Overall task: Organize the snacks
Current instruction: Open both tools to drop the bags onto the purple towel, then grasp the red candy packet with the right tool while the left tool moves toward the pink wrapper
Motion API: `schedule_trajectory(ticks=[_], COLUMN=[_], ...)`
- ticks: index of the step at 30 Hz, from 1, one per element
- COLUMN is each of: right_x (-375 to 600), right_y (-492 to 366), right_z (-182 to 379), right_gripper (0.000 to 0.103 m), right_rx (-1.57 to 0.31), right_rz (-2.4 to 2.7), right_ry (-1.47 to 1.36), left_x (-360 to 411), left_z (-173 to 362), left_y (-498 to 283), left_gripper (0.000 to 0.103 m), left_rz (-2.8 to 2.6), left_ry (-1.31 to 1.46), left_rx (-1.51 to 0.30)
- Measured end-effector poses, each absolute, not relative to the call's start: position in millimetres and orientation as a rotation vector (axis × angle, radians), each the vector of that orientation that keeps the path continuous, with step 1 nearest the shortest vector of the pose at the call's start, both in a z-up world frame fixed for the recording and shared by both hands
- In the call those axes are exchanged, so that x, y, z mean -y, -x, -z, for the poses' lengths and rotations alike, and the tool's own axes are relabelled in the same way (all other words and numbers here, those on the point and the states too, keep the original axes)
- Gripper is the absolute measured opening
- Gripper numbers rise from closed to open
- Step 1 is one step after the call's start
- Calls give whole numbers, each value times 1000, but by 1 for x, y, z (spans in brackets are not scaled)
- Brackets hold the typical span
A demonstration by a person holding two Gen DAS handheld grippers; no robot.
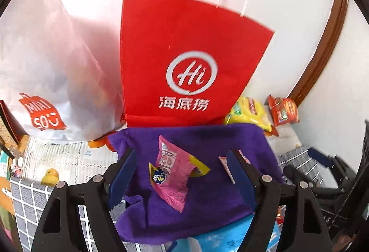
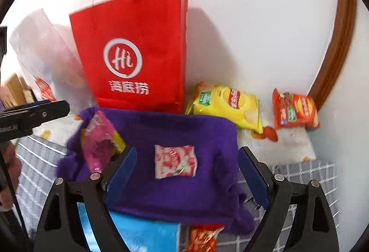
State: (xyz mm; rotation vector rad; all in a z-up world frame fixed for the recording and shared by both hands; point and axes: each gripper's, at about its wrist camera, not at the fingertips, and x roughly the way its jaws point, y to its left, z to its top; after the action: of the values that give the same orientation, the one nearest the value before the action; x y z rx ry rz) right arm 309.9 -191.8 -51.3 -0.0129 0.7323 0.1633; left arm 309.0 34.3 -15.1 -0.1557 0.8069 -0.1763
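You hover both grippers, left point(image 1: 182, 179) and right point(image 2: 186, 173), fingers apart, empty. Pink foil snack packet point(image 1: 171, 173) and white-red strawberry sachet point(image 2: 175, 161) lie on purple fleece cloth point(image 2: 184, 192); tall red paper bag point(image 2: 133, 51) behind, likely destination.

Paper bag point(image 1: 184, 49): red, white round logo and lettering, white cord handles. 
Cloth point(image 2: 175, 187): solid purple. 
Snack packet point(image 1: 171, 176): pink, over a yellow one point(image 1: 199, 167). 
Small sachet point(image 2: 175, 161): white with red print. 
Chip bags: yellow point(image 2: 227, 105), orange-red point(image 2: 295, 110). 
Table cover point(image 2: 297, 173): grey, white grid. 
Plastic bag point(image 1: 46, 72): white, red label.
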Motion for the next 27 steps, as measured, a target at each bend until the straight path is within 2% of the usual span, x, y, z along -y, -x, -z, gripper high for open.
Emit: schedule_trajectory(ticks=[6,10,19,21,23,27], right_x=[212,228,262,265,265,261], right_y=[-278,-262,-244,-245,-250,-258], right_z=[46,58,111,124,136,155], right_gripper=[88,88,69,61,57,57], right_rx=[-745,-792,-864,-885,-907,-935], right_rz=[-206,-221,-153,-155,-168,-191], right_ry=[-29,-77,-90,-80,-78,-68], left_x=[-34,-43,-55,-56,-59,-64], left_z=[-4,0,23,28,33,38], left_y=[-272,-253,-215,-209,-205,-202], left_gripper=[78,78,78,78,78,78], left_rz=[112,112,79,64,53,36], left_ry=[77,87,110,101,96,111], left_rx=[-759,-796,-847,-861,-874,-882])
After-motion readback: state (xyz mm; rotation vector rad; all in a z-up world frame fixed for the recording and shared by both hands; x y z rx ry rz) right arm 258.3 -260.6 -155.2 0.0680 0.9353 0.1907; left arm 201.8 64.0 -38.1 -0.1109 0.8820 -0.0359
